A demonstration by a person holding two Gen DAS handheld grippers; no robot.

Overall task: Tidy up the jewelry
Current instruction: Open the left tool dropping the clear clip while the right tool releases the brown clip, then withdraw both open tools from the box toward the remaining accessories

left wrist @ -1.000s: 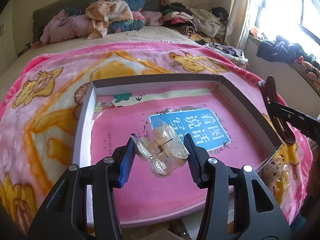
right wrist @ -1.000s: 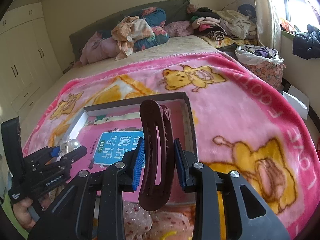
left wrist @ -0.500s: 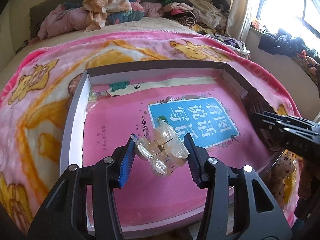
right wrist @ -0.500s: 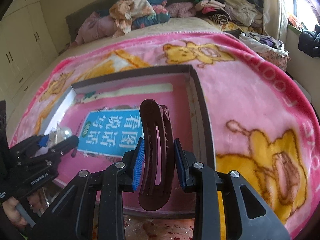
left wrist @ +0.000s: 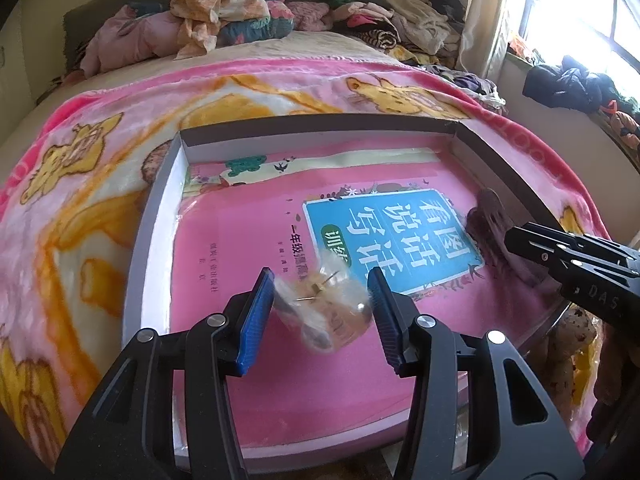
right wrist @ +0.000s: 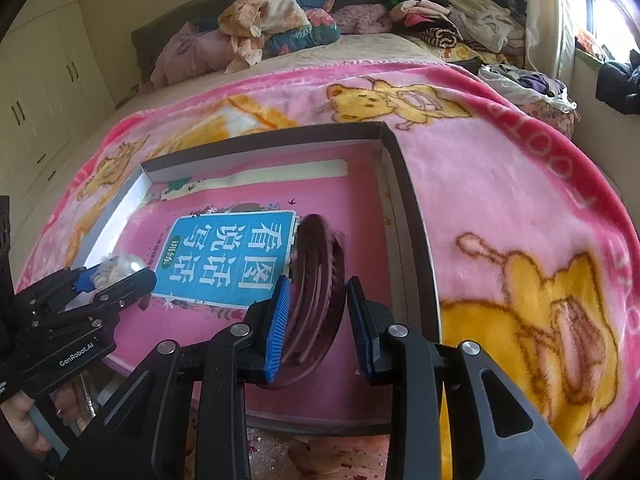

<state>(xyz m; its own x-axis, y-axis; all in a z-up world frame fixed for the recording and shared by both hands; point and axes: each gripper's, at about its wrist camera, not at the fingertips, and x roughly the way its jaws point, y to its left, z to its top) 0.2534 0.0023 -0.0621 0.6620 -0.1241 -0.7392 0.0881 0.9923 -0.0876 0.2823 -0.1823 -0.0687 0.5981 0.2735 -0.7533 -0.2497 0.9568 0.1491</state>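
Shallow box on a pink bear-print blanket, a bed piled with clothes at twelve o'clock.
Left gripper pinches a clear claw clip over the box's pink book; right gripper, at three o'clock, narrowly clamps a maroon hair clip.

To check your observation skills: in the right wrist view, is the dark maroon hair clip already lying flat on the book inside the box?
No, the maroon hair clip stands between the blue pads of the right gripper.
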